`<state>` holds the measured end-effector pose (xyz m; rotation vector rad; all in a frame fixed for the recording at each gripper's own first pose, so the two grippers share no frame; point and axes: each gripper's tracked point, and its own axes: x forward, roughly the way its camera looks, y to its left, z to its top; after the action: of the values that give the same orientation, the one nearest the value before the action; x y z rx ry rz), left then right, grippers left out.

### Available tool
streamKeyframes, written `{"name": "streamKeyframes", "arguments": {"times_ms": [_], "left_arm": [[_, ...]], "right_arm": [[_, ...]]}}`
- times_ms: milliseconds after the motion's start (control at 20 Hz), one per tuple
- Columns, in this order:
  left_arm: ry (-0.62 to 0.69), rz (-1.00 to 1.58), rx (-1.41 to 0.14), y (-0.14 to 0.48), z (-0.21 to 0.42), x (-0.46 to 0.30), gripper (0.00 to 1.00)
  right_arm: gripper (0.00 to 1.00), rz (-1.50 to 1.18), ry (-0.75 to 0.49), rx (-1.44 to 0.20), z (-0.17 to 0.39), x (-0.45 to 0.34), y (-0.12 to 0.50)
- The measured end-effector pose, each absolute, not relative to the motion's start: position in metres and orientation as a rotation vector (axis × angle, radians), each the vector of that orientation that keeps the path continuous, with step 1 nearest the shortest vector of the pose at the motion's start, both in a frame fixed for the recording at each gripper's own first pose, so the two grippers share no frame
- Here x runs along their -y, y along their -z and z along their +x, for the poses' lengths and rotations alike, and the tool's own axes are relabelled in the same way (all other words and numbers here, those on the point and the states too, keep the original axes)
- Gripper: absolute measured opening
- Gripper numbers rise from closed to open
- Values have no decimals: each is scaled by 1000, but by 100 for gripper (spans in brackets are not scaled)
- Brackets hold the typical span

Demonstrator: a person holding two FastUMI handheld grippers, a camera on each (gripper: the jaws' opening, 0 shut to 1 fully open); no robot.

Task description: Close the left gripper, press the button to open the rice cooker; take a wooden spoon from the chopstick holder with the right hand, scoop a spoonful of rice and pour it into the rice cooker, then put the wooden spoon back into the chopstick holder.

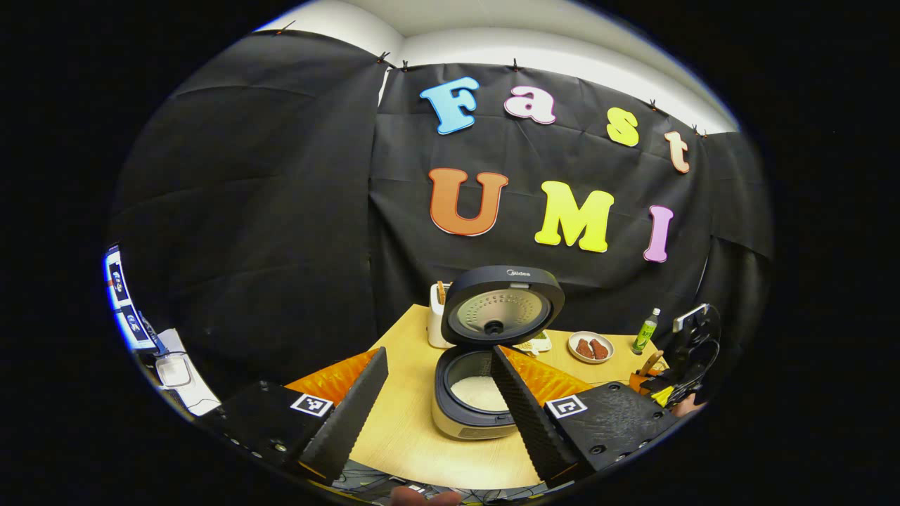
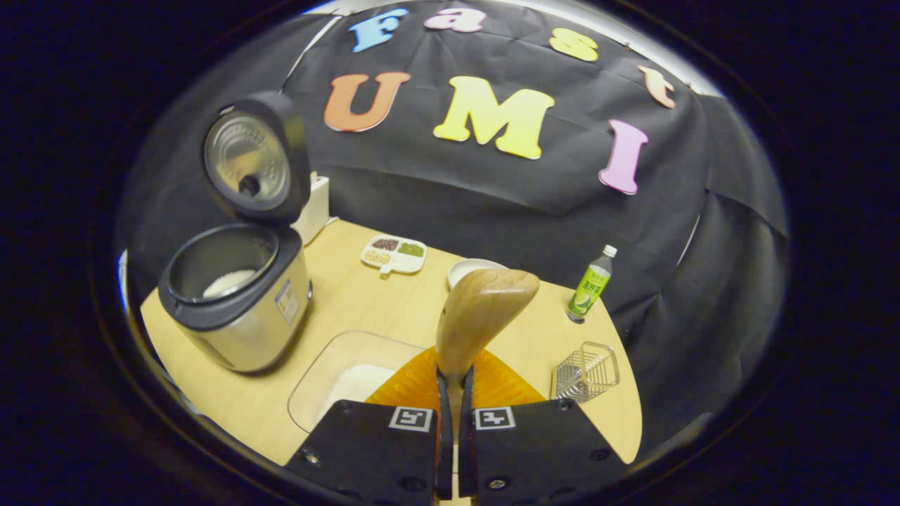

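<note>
Wooden, pale and round-bowled, the spoon (image 2: 484, 309) stands at centre frame, clenched in the right tongs (image 2: 454, 393), bowl up, likely heading home. Left tongs (image 1: 436, 393) gape, released, framing the open silver rice cooker (image 1: 478, 393) on the light wood bench (image 1: 401, 422).

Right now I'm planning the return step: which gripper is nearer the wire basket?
Right. The right gripper, holding the wooden spoon, hovers just beside the wire basket; the left gripper faces the rice cooker.

Even overhead light on my table (image 2: 365, 295); soft shadows under rice cooker (image 2: 235, 302); lid glares; edges bend, wall dim.
</note>
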<state>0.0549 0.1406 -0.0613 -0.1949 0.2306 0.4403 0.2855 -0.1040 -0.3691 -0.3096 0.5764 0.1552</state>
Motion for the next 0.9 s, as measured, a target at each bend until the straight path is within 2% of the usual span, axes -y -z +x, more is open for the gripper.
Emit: {"name": "streamKeyframes", "arguments": {"times_ms": [200, 400, 900], "left_arm": [[-468, -170, -283, 79, 36, -151, 95], [-483, -157, -315, 85, 21, -159, 95], [-496, -150, -354, 90, 15, -146, 95]], "right_arm": [[9, -452, -115, -562, 280, 99, 398], [8, -360, -98, -616, 269, 89, 418], [8, 262, -80, -745, 264, 49, 429]]}}
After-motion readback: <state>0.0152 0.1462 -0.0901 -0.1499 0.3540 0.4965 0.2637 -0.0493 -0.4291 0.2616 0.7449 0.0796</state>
